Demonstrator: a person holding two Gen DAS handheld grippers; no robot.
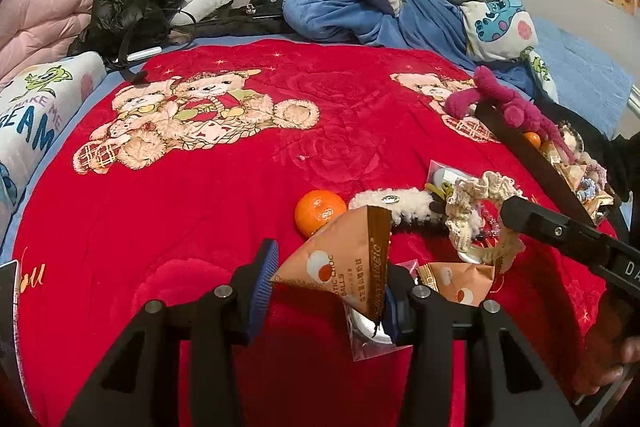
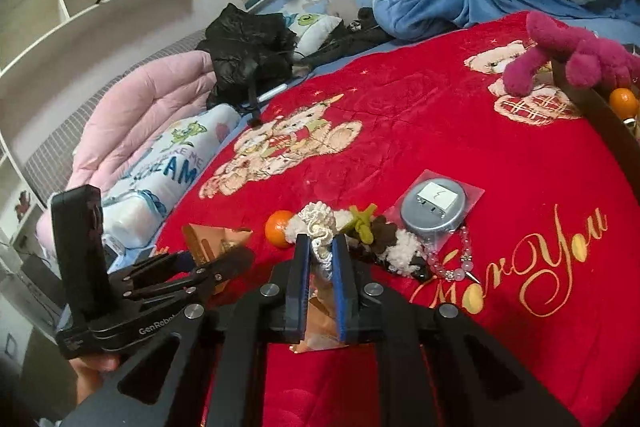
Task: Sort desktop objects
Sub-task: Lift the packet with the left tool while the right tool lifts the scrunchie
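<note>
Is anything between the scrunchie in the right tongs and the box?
Only low things: a bagged grey disc and a bead bracelet lie on the blanket between the scrunchie, gripped in the right tongs, and the box. Lifted, it should probably pass over them.

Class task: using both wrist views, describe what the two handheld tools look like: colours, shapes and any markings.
Both are matte black. The left tool and right tool each have angular arms with triangular cut-outs, round silver bolts, and flat fingers faced with ribbed blue pads. The left tool's body reads "GenRobo..." in white, with an upright black block on top.
</note>
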